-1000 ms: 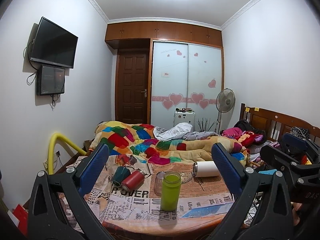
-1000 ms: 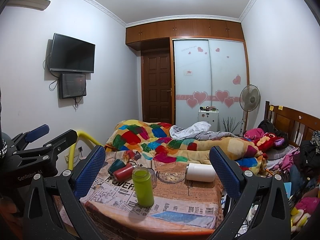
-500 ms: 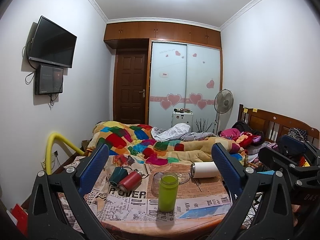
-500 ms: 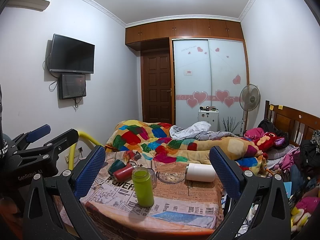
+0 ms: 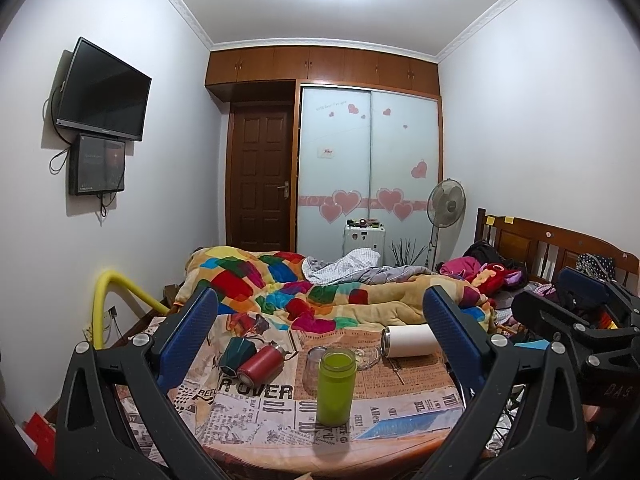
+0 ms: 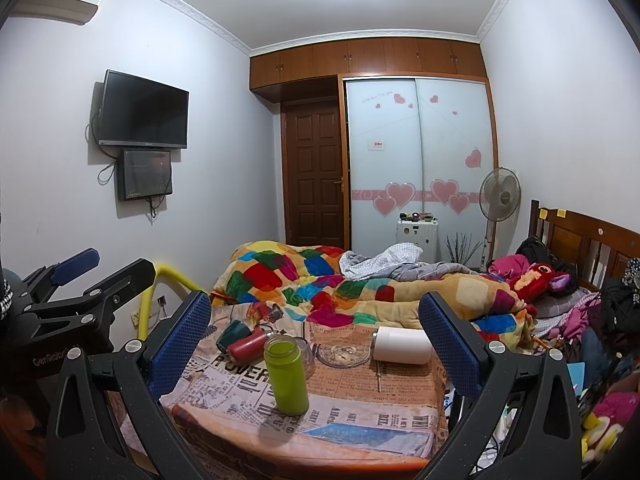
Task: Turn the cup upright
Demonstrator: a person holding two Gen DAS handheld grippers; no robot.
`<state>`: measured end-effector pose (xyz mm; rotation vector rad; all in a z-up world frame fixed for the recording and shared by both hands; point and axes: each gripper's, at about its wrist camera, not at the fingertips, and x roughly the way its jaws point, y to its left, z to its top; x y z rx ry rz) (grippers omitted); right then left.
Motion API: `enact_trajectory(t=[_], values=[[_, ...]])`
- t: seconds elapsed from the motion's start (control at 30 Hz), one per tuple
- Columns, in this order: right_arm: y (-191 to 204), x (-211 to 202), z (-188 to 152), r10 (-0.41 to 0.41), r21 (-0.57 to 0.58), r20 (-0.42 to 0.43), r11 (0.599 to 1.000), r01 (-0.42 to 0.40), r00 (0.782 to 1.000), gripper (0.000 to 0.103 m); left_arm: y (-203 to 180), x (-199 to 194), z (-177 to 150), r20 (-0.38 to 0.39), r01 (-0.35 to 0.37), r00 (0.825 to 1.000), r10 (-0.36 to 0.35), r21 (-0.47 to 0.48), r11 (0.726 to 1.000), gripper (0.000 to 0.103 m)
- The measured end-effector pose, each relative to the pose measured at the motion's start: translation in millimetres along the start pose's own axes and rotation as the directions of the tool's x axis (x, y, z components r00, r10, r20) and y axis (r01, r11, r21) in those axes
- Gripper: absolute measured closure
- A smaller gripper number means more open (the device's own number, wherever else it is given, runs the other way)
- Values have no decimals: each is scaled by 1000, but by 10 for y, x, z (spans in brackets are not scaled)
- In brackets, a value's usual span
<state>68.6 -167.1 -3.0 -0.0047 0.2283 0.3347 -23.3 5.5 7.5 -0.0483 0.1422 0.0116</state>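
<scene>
Both tongs, left (image 5: 320, 332) and right (image 6: 314, 328), gape wide, empty. Ahead, the upright green cup (image 5: 336, 386) blocks the lying red flask (image 5: 259, 364); reaching past risks toppling it.

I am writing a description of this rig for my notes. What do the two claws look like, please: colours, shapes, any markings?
The left claw and the right claw look the same: two long flat fingers with blue textured pads, on black speckled triangular frames with cut-outs and silver bolts. In the right wrist view, the left claw's body shows white lettering, only partly readable. No cables or sleeves are visible.
</scene>
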Motion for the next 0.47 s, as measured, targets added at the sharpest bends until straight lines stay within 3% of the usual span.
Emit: enact_trajectory(t=[0.47], values=[[17,18,-6,2,-5,-7,1000,-2,1000,0,105,24,-32,-6,-7,1000,7,-25,1000,0]])
